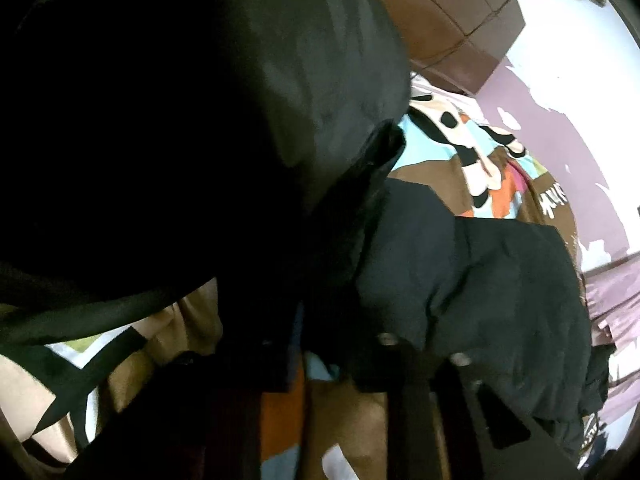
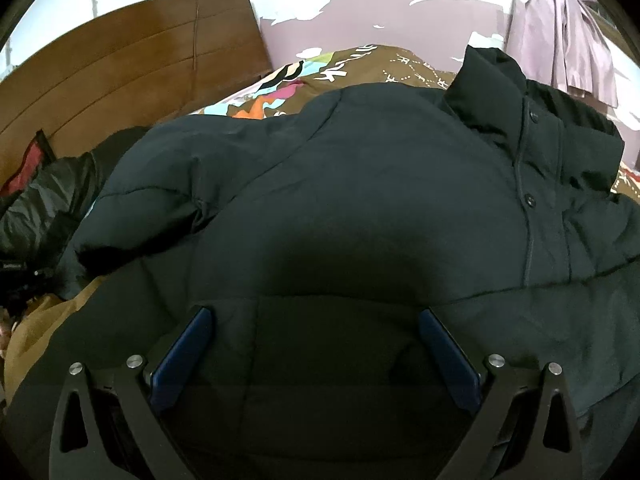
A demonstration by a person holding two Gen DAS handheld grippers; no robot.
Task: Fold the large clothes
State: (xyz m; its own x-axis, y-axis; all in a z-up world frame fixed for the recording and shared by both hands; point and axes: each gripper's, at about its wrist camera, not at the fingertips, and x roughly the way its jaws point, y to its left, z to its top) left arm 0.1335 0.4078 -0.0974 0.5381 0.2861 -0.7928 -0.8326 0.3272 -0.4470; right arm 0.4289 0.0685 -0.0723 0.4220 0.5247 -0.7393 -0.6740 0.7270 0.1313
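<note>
A large black padded jacket (image 2: 360, 184) lies spread on the bed, front up, collar (image 2: 492, 80) at the far right, snap buttons down its placket. My right gripper (image 2: 314, 320) is open, its blue-padded fingers (image 2: 180, 356) wide apart just over the jacket's lower body. In the left wrist view a lifted fold of the black jacket (image 1: 200, 120) hangs close over the lens, and more of it lies on the bed (image 1: 480, 280). My left gripper (image 1: 320, 320) appears shut on that fold; its fingers are mostly hidden in the dark cloth.
The bed has a brown patterned cover (image 2: 360, 64) with colourful shapes (image 1: 472, 152). A wooden headboard (image 2: 132, 56) stands at the left. A lilac garment (image 2: 560, 32) hangs on the wall at the right. Dark clothes (image 2: 44, 200) are piled by the headboard.
</note>
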